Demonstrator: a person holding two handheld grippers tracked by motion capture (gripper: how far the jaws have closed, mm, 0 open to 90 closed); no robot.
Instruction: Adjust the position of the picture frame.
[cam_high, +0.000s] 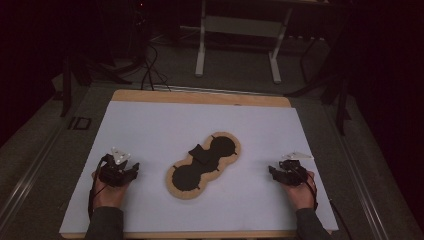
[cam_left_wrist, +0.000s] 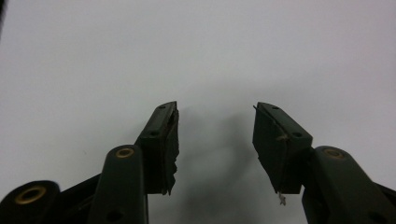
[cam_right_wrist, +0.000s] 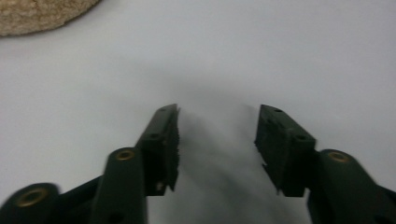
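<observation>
From above I see the wooden board (cam_high: 204, 165) mid-surface (cam_high: 150, 125), a loose black piece (cam_high: 201, 154) on it, between my left tool (cam_high: 131, 170) and right tool (cam_high: 272, 171). Both stand wide and empty; the right tool's own view catches the board's edge (cam_right_wrist: 42, 16).

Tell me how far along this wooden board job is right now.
Nothing looks done yet. The wooden board lies mid-table with two round black recesses and a small black piece resting across its middle. Nothing is in hand: the left claw and right claw are open and empty, apart from the board. Reaching in and handling the piece remains.
</observation>
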